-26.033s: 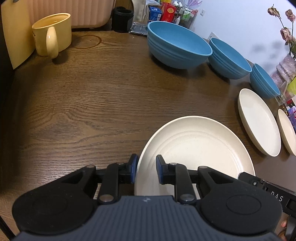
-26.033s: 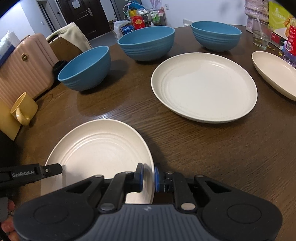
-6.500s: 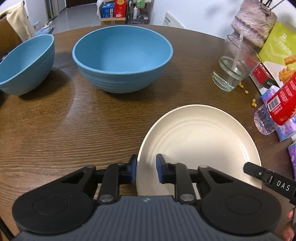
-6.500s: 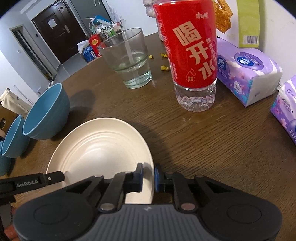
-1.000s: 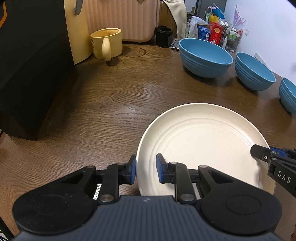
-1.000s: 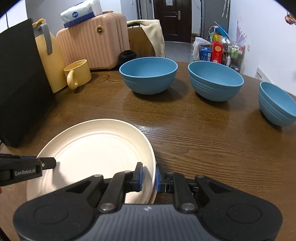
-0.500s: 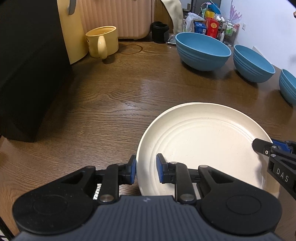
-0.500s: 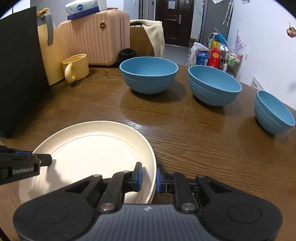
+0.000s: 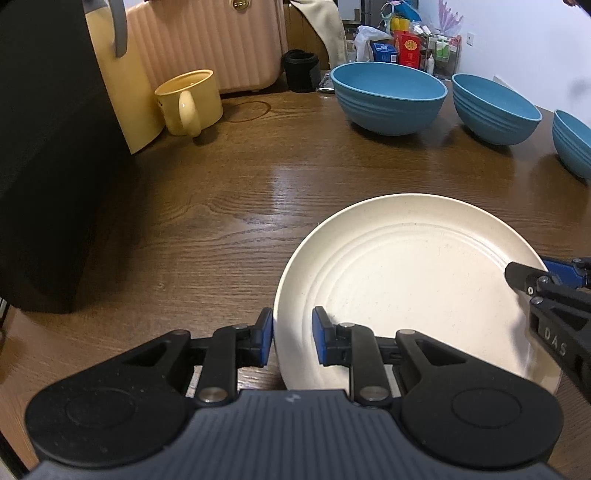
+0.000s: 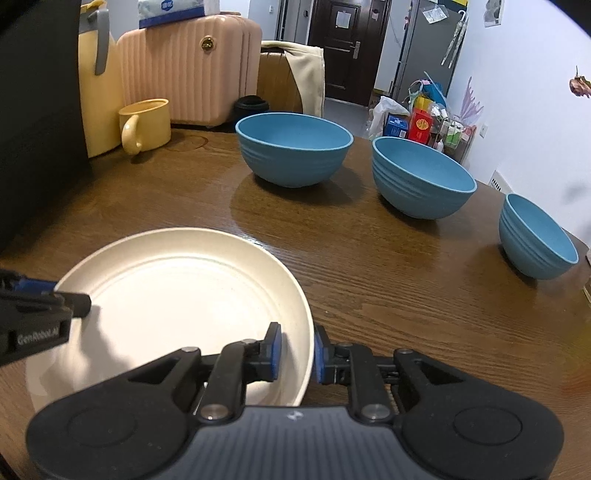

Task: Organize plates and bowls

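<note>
Left tool (image 9: pixel 292 332) gripping plate (image 9: pixel 406 280) rim; right tool (image 10: pixel 295 349) opening around opposite rim, apparently loosening; risking lopsided drop onto counter (image 9: pixel 221 206).

"DAS" in pale letters on black body of right gripper (image 9: pixel 554 291), at right edge of left wrist view. "GenRobot.AI", blurred but legible, on black body of left gripper (image 10: pixel 44 301), at left edge of right wrist view. Print on tissue pack (image 10: pixel 170 8) and on far boxes too small to read.
</note>
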Demonstrator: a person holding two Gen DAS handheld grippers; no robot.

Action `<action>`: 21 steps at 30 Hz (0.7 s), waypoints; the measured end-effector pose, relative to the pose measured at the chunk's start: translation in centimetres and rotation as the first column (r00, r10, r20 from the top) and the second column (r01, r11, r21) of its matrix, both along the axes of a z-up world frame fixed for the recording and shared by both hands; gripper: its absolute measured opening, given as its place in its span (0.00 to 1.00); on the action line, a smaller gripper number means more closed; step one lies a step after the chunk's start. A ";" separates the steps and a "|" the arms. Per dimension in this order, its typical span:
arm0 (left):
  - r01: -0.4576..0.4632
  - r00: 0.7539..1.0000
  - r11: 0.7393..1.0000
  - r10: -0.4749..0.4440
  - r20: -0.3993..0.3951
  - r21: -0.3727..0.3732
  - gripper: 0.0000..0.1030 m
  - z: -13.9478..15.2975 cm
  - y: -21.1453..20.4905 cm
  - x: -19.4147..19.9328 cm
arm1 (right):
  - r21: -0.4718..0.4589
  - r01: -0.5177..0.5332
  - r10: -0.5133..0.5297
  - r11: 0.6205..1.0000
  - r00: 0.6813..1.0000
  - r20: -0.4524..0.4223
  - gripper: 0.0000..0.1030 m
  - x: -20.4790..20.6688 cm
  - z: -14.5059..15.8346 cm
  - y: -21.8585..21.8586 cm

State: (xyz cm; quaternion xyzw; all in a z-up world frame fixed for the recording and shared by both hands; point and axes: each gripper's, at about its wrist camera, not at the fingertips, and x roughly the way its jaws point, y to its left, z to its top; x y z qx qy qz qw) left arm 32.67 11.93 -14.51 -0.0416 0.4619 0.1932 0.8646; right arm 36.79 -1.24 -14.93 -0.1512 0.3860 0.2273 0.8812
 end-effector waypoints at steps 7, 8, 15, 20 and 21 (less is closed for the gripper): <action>0.011 1.000 1.000 -0.011 0.005 0.001 0.22 -0.1 0.3 0.2 | 0.011 0.005 -0.005 1.000 1.000 0.015 0.19 0.1 -0.1 0.1; 0.013 1.000 1.000 -0.013 0.005 -0.001 0.22 -0.1 0.3 0.2 | 0.010 0.007 -0.007 1.000 1.000 0.017 0.19 0.1 -0.2 0.2; 0.029 1.000 0.999 -0.029 0.007 -0.017 0.22 -0.1 0.7 0.1 | -0.006 0.019 -0.019 1.000 1.000 0.019 0.22 0.0 -0.1 0.6; 0.037 0.999 0.999 -0.037 0.007 -0.037 0.22 0.0 1.1 0.2 | 0.042 0.070 -0.068 0.997 0.997 -0.038 0.35 0.6 0.1 -0.3; 0.037 0.999 0.998 -0.037 0.007 -0.041 0.22 0.0 1.2 0.2 | 0.052 0.084 -0.081 0.995 0.995 -0.052 0.36 0.7 0.1 -0.7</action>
